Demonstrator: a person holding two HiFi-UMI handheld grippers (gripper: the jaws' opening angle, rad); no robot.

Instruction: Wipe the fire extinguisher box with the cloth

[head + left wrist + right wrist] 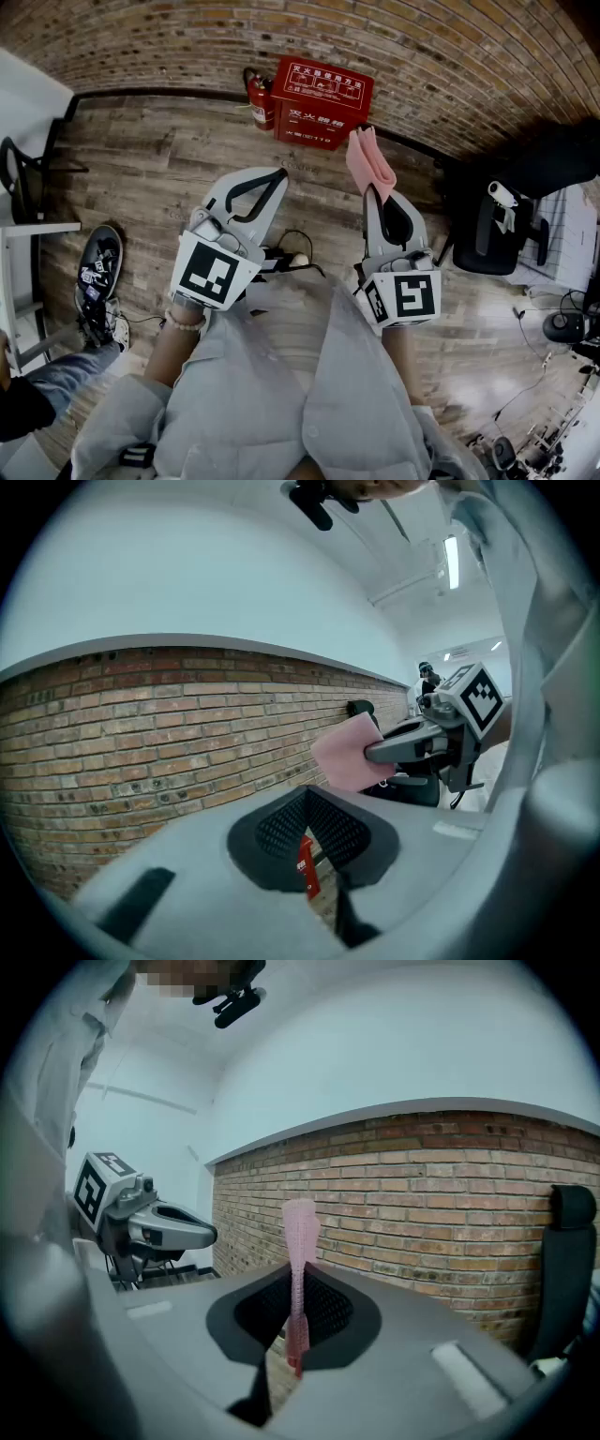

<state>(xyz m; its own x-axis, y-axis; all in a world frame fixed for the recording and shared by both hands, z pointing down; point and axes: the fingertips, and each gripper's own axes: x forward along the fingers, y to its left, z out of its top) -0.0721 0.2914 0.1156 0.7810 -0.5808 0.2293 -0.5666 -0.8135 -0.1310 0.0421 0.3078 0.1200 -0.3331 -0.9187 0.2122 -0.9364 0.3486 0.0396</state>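
Pink cloth [370,159] clamped in right tool [374,190], left tool [280,174] closed; head view shows the box [322,101] whole.

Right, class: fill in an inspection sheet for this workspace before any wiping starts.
Surface: wooden floor.
Job's things: red fire extinguisher box against the brick wall; pink cloth in the right tool.
Clutter: fire extinguisher beside the box.
Grippers: right tool shut on cloth; left tool shut, empty.
Cables: thin black cable on the floor.
Surroundings: office chair; bystander's shoe.
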